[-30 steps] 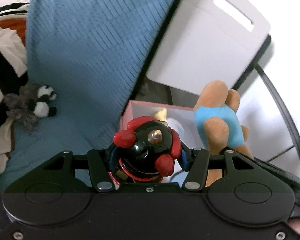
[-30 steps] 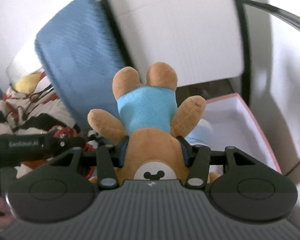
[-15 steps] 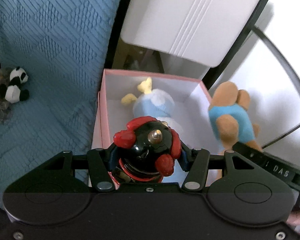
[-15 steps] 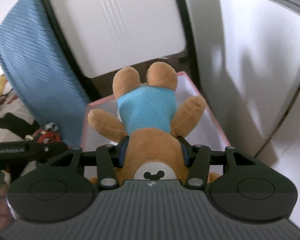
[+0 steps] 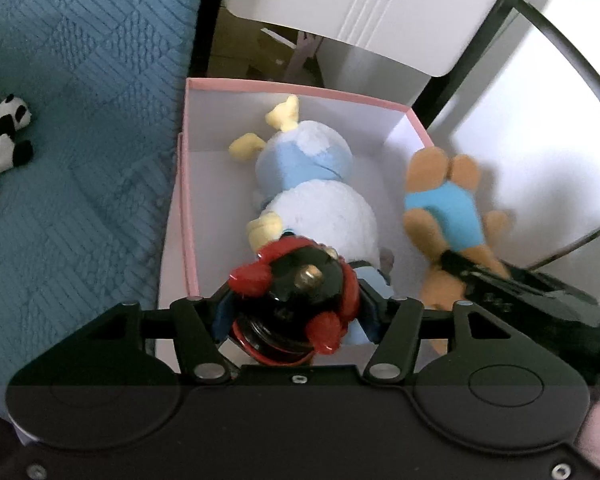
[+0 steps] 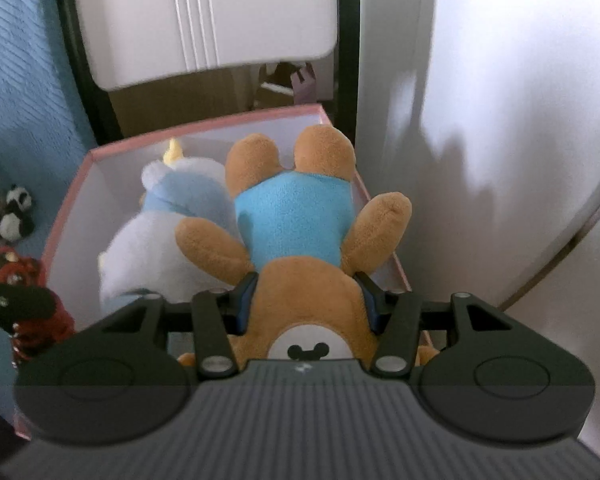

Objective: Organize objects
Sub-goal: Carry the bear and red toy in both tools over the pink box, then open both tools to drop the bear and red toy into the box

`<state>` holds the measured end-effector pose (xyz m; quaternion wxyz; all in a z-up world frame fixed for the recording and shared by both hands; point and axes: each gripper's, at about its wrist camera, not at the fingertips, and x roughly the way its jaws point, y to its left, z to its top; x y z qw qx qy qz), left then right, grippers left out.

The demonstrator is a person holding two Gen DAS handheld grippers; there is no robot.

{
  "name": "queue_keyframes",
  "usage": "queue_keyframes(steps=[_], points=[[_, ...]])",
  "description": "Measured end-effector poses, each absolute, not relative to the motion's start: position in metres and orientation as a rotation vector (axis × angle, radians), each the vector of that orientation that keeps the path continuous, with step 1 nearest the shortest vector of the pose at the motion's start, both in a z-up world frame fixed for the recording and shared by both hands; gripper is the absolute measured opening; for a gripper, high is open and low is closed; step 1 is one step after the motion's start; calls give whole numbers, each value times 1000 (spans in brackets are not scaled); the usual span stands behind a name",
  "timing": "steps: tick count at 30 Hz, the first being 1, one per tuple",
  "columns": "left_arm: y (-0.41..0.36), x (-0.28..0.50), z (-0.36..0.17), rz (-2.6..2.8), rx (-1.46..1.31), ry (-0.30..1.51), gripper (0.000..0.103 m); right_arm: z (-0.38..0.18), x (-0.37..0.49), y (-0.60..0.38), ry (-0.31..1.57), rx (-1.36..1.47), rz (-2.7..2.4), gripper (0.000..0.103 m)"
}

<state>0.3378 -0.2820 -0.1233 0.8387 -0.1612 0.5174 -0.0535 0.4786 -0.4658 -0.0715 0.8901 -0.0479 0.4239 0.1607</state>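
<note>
My left gripper [image 5: 296, 312] is shut on a black and red toy [image 5: 296, 296] and holds it over the near left part of the pink box [image 5: 300, 90]. A pale blue and white plush [image 5: 312, 184] lies inside the box. My right gripper [image 6: 306, 300] is shut on a brown teddy bear in a blue shirt [image 6: 292, 220] and holds it head-first over the right side of the pink box [image 6: 72, 204]. The bear [image 5: 444, 208] also shows in the left wrist view, at the box's right wall. The black and red toy [image 6: 24, 292] shows at the left edge of the right wrist view.
A blue quilted bedspread [image 5: 68, 120] lies left of the box, with a small panda plush [image 5: 8, 136] on it. A white cabinet [image 5: 380, 4] with a black frame stands behind the box. A white wall [image 6: 520, 120] is on the right.
Both grippers have moved forward and down over the pink box with their toys. The box's inside and the pale blue plush have come into full view.
</note>
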Motion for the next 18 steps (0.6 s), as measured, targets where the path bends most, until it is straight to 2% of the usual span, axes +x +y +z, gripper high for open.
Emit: queue_keyframes(steps=[2,6,8,10,18], points=[[-283,339,-122,-125,-352,1095,55,-78,482,-468,900,-65,335,56],[-284,342,-118,-125,-339,1088,60,-78,483,-468,901,-50,339,63],[-283,341,-115,-142,-349,1084,63,-74,484,-468,894,-49,330,75],[-282,338,-110,-132,-339,1064,64,-70,483,-468,887,-39,322,83],[-274,318,-70,-154,-297,983,65,-19,459,-474,835,38,358,83]])
